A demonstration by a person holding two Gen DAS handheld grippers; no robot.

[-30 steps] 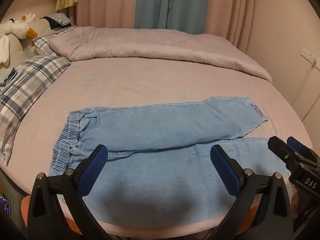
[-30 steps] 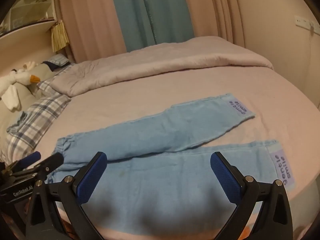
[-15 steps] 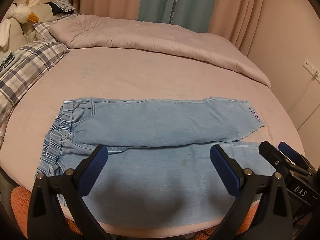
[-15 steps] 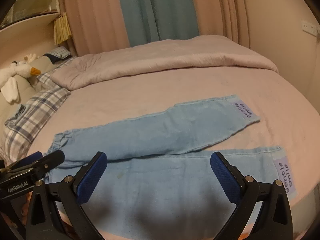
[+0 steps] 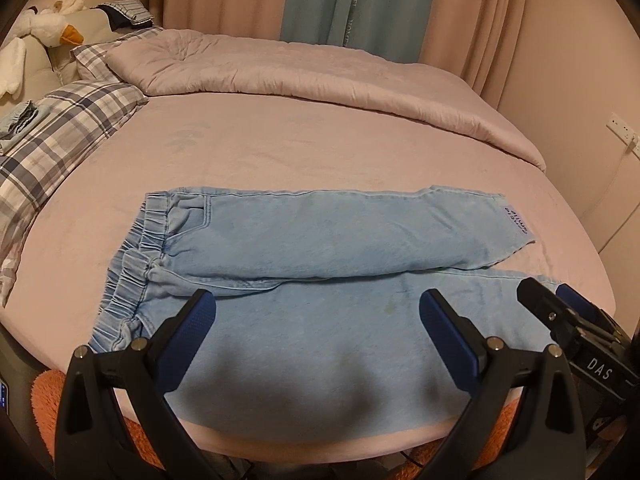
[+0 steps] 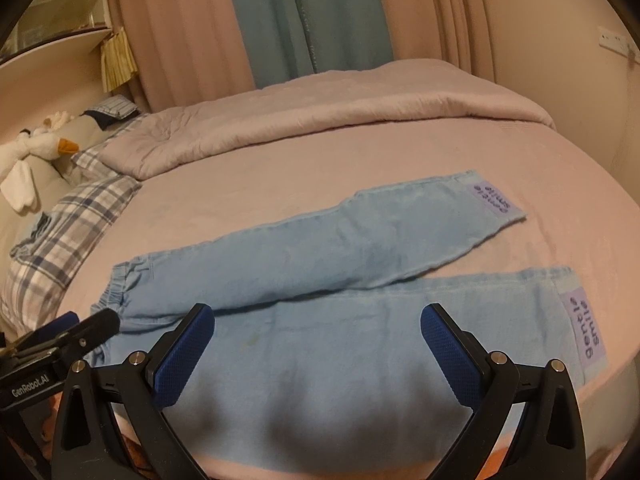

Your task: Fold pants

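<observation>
Light blue denim pants [image 5: 320, 264] [image 6: 320, 280] lie flat on the pink bed, elastic waistband [image 5: 132, 264] to the left, both legs stretched to the right. The far leg angles away and ends in a purple "gentle smile" patch [image 6: 490, 200]; the near leg carries the same patch [image 6: 584, 328]. My left gripper [image 5: 318, 320] hovers open over the near leg close to the waist. My right gripper [image 6: 318, 332] hangs open over the same leg nearer the hem. Each gripper shows at the edge of the other's view, with nothing between the fingers.
A folded pink-grey duvet [image 5: 304, 68] lies across the back of the bed. Plaid pillows [image 5: 60, 128] and a plush goose [image 5: 44, 32] sit at the left. Curtains [image 5: 352, 0] hang behind, a wall with a socket [image 5: 620, 128] stands right, and an orange rug [image 5: 48, 400] lies below the bed's front edge.
Both cameras have drawn back and up a little, so the pants now sit more central. The pants have not moved and both grippers stay open.
</observation>
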